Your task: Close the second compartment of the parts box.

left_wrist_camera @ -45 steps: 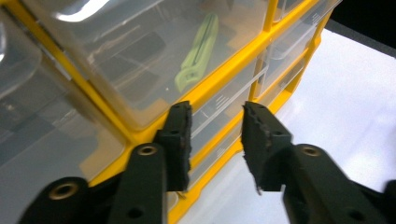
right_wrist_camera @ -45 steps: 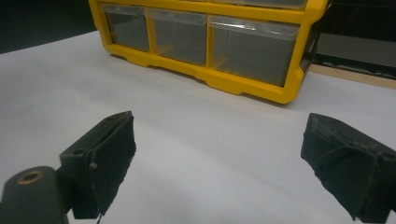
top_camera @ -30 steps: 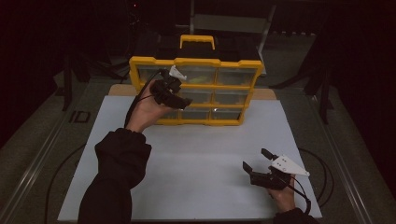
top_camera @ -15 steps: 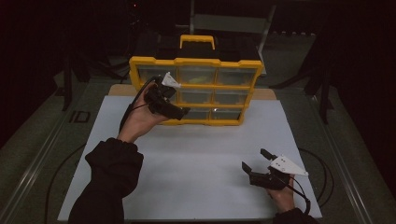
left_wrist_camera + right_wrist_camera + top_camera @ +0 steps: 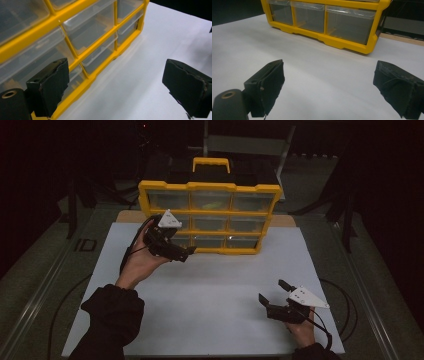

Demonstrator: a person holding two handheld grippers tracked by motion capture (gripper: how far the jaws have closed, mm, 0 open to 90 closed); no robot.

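Note:
A yellow organizer [image 5: 210,186] with several clear drawers stands upright at the far edge of the white mat [image 5: 215,285]. My left gripper [image 5: 184,253] hovers just in front of its lower-left drawers, pointing right. Its jaws have just been opening, and they stand wide apart with nothing between them. In the left gripper view the left gripper [image 5: 117,87] frames bare mat, with the organizer [image 5: 82,37] close on the left. My right gripper [image 5: 274,291] rests low near the mat's front right, open and empty. The right gripper view has the right gripper [image 5: 329,87] facing the organizer's bottom drawers [image 5: 324,20] from farther off.
A yellow carry handle [image 5: 211,164] tops the organizer. A black cable [image 5: 345,295] loops off the mat's right side. Dark floor and metal rails surround the table. A wide bare stretch of mat lies between the two grippers.
The left hand has drawn back from the organizer's upper-left drawers, toward the near side and lower. Its jaws have spread wider. The right gripper has stayed put.

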